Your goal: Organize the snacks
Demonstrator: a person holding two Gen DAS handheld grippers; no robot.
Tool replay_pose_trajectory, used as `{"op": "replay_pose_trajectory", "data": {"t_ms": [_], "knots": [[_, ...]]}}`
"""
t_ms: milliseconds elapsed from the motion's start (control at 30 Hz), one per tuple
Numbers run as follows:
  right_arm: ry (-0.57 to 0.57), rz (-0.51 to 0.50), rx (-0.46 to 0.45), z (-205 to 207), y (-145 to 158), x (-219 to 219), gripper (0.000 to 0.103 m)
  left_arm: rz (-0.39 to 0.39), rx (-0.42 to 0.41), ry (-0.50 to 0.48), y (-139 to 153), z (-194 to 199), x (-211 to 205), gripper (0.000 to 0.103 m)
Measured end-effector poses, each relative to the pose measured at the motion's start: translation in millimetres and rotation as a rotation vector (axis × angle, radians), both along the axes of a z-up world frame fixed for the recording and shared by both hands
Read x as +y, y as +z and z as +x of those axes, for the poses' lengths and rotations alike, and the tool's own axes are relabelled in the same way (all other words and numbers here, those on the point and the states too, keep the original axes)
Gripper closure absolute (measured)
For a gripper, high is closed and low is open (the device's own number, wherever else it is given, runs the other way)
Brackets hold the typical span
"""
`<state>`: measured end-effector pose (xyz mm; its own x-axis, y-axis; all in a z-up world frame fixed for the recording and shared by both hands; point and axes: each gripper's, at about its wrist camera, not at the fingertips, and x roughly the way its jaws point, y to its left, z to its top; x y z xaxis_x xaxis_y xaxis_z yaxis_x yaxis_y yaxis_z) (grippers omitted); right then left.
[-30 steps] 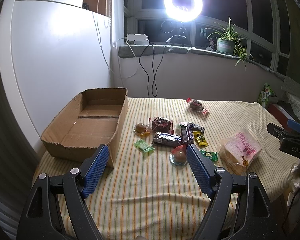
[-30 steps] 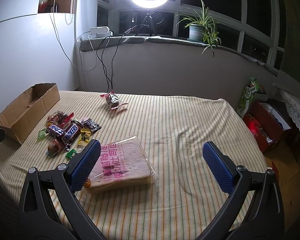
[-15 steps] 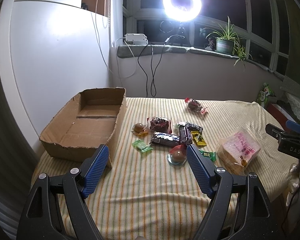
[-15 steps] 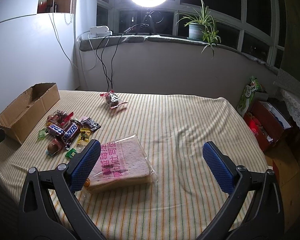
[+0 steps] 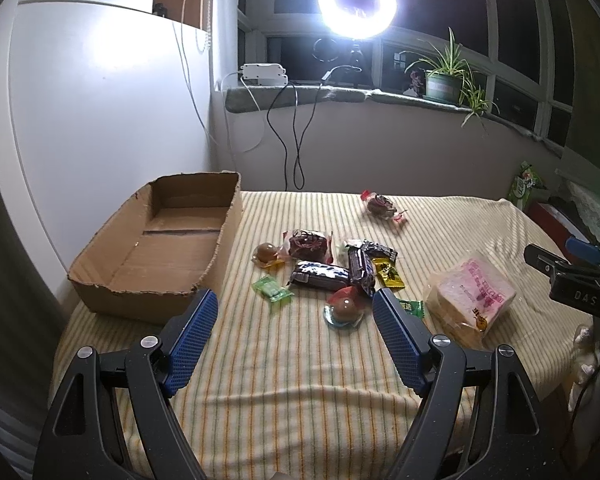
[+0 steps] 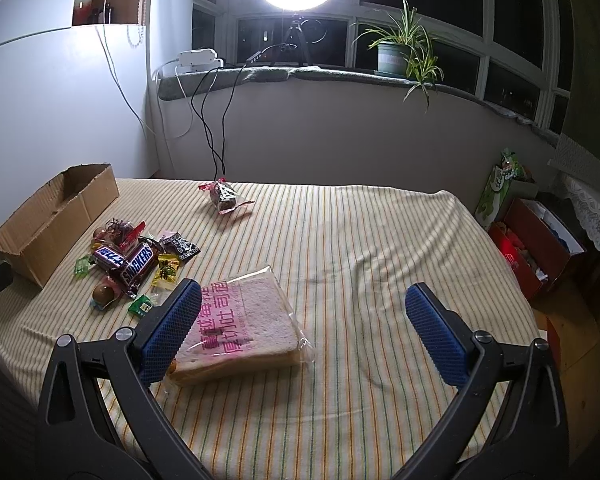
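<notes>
Progress: none yet | cardboard box [image 5: 168, 256] ahead-left of left gripper [image 5: 294, 316], empty | snack pile [image 5: 332, 268] just ahead, unsorted | bagged bread [image 6: 240, 320] between right gripper [image 6: 304, 320] jaws | both spread wide, holding nothing

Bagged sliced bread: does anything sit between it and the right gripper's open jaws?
Nothing visible does. The bagged sliced bread lies flat on the striped cloth, just ahead of the open right gripper, off toward its left jaw. The candy pile sits further left.
</notes>
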<state>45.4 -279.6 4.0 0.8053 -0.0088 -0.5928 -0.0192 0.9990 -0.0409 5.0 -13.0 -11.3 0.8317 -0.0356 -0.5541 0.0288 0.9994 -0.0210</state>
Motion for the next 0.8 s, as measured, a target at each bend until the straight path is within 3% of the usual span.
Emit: {"op": "replay_pose_trajectory", "data": {"t_ms": [267,633,800], "knots": [[0.057,0.053,0.055,9,-7,-9,0.000,-0.017,0.032,-0.066,-7,4,-17,0.023],[0.236,0.241,0.244,40,-33,-23,0.000,-0.148,0.133,-0.218,-25,22,-50,0.026],[0.272,0.255,0.302,51,-45,-25,0.003,-0.196,0.193,-0.281,-34,34,-67,0.029]]}}
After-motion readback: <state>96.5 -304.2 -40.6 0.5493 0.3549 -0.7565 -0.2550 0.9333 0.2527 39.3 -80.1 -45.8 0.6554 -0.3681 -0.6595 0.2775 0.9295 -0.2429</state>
